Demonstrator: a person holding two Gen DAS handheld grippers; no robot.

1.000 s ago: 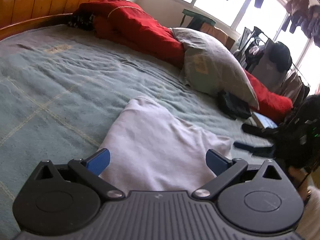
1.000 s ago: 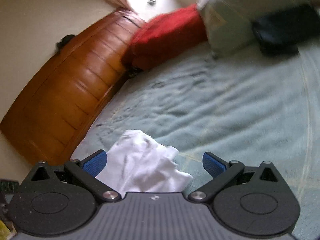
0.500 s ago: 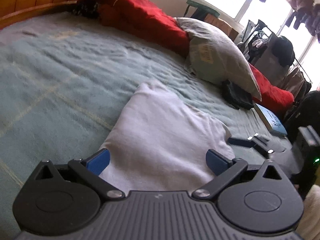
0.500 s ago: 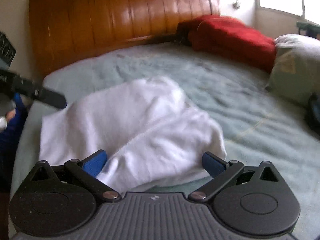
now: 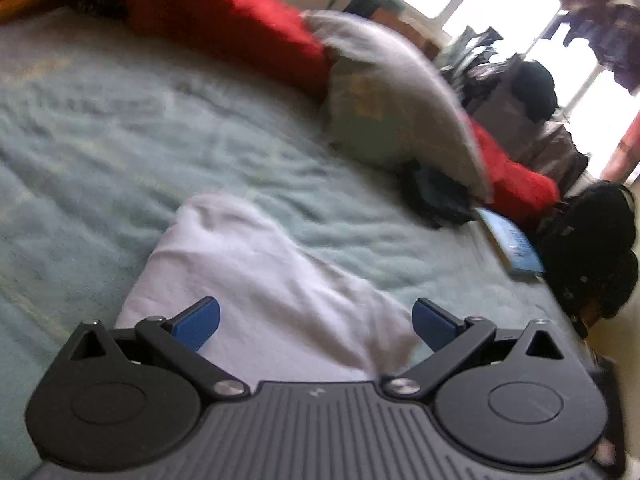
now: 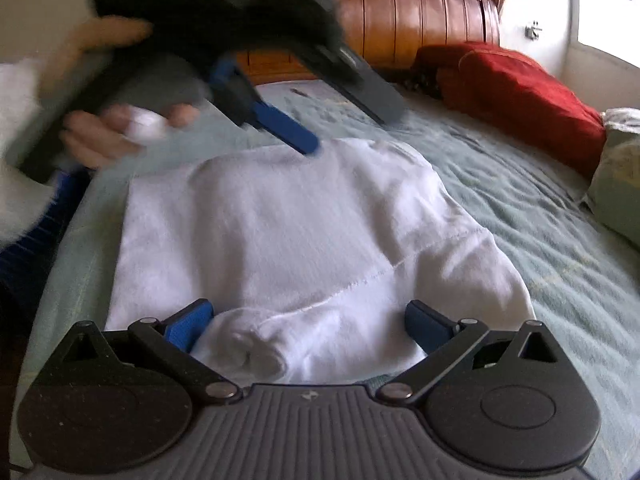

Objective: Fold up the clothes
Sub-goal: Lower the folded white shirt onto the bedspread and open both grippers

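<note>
At the bottom of the right wrist view, the right gripper (image 6: 306, 326) stands wide apart, its blue pads on either side of the near edge of a white garment (image 6: 288, 240) with nothing pinched between them. A rolled bit of that cloth lies just in front of the left pad. The garment is spread flat in the centre of the frame on a pale green bedspread (image 6: 540, 208), a stitched seam running across its near part.

In the upper left of that view, the left gripper (image 6: 280, 124) hangs blurred above the far edge of the garment, held by a hand (image 6: 116, 132) with a white sleeve; one blue finger points down toward the cloth. Its own camera shows it (image 5: 316, 322) spread wide and empty, the garment (image 5: 256, 280) below and between the pads in the lower centre of the frame.

Farther off, a red blanket (image 6: 516, 92) lies bunched at the upper right, and a wooden headboard (image 6: 420, 20) runs across the top. In the left wrist view a grey pillow (image 5: 400, 112) leans on the red blanket (image 5: 232, 20), with a dark bundle (image 5: 436, 196) and a blue book (image 5: 512, 244) just beside it toward the right edge.
</note>
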